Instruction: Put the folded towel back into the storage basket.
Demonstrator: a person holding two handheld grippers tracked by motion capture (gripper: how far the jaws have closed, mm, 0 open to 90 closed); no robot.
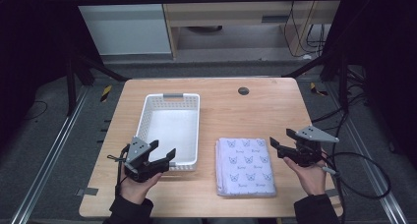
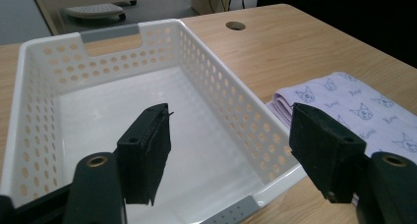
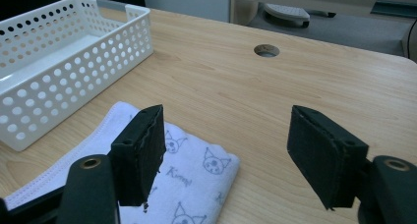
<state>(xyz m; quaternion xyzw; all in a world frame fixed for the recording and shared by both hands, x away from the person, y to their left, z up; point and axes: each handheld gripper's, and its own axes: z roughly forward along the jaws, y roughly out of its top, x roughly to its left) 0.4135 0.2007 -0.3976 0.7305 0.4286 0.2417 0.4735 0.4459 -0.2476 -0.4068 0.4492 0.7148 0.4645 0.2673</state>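
Basket (image 1: 168,130), white perforated plastic with grey handles, holds nothing; I see its bare floor past my left gripper (image 1: 163,153), jaws apart over its near end. Folded cloth (image 1: 245,166), pale lilac with cat-face print, lies just right of the basket, its near part hidden behind my right gripper (image 3: 223,155), jaws apart, holding nothing.

Bare table (image 1: 246,116) between basket (image 1: 169,128) and towel (image 1: 245,165).
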